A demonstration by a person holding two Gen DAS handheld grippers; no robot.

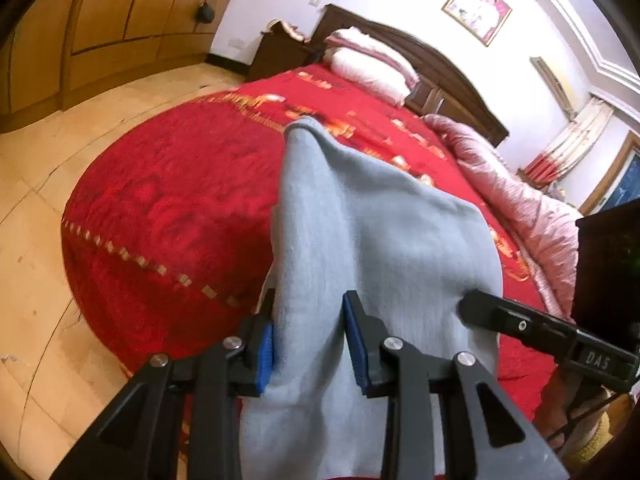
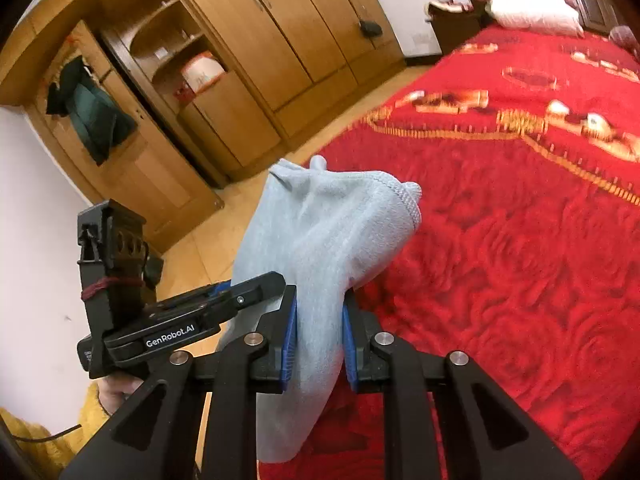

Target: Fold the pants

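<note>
Both the left gripper (image 1: 308,340) and right gripper (image 2: 319,340) pinch the grey pants (image 1: 384,240), held above the bed (image 1: 168,200) (mid-fold). Next: lay them flat there.

pants (image 1: 384,232): light grey | bedspread (image 1: 168,184): red, gold pattern | claw pads (image 1: 265,354): blue

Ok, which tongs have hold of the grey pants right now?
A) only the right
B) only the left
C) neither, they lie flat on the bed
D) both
D: the left tongs and the right tongs each have grey pants cloth pinched between their blue pads, lifted above the red bedspread.
</note>
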